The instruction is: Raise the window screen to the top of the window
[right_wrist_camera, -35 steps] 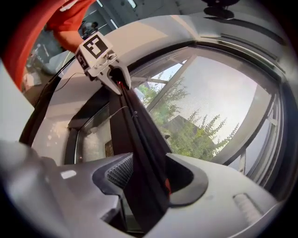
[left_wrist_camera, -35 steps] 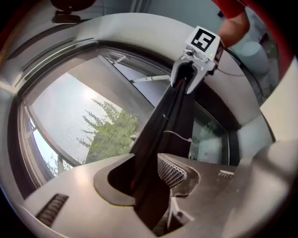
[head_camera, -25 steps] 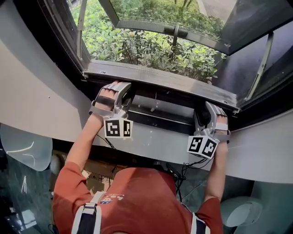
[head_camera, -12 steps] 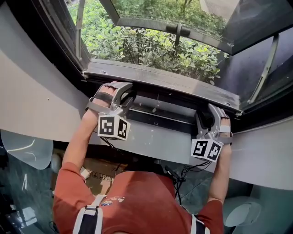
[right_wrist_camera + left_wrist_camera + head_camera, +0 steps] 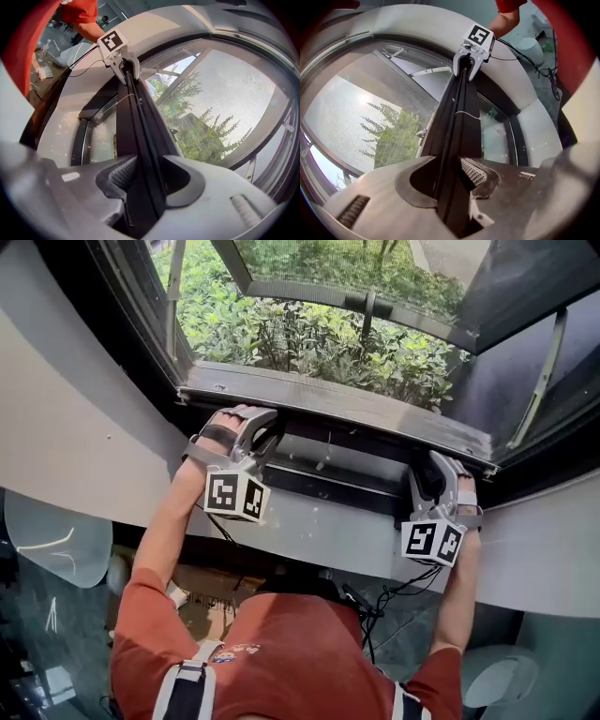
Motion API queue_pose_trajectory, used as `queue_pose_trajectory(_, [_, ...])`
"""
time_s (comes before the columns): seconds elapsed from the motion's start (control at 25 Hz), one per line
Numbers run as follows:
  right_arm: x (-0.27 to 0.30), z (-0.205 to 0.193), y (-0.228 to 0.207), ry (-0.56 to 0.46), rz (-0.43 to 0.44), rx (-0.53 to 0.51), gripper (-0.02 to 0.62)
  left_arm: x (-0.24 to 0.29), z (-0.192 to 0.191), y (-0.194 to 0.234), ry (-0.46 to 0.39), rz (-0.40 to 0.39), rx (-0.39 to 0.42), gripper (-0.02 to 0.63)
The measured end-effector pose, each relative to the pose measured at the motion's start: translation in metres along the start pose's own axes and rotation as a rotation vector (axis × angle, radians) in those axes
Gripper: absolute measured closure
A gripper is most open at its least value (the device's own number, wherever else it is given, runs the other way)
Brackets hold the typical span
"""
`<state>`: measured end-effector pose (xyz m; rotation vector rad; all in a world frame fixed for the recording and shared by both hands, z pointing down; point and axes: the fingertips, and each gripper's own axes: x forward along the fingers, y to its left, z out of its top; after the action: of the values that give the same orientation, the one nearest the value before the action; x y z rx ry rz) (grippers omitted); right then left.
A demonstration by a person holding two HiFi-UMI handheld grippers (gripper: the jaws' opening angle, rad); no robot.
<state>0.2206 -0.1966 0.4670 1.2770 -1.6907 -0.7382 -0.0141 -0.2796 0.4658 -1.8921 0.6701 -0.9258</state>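
Jaws have just been closing on both sides. My left gripper point(image 5: 451, 182) now clamps the screen bar point(image 5: 347, 409) near its left end, and my right gripper point(image 5: 140, 183) is clenched on it near the right end. I reckon that's my hold for the lift. The bar sits low, just above the sill point(image 5: 309, 526), its long axis level across the window, side to side. Beyond it is the mesh point(image 5: 342, 112).

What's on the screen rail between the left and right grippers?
Just bare dark screen rail, with a thin white cord hanging near the middle; both gripper views show it. The left gripper and right gripper jaws have just been closing on the rail.
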Motion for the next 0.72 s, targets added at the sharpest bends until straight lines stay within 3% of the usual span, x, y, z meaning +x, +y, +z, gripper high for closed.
queue_pose_trajectory(0.28, [-0.009,0.011,-0.021,-0.009,-0.038,-0.019,0.434,-0.01,0.008,0.022,-0.004,0.056,0.028,0.477])
queue_pose_trajectory(0.52, [-0.014,0.023,-0.052,-0.045,-0.16,-0.064,0.508,-0.017,0.015,0.052,-0.02,0.182,0.052,0.528])
queue_pose_trajectory(0.72, [-0.018,0.03,-0.069,-0.06,-0.209,-0.087,0.511,-0.02,0.02,0.069,-0.041,0.222,0.059,0.529])
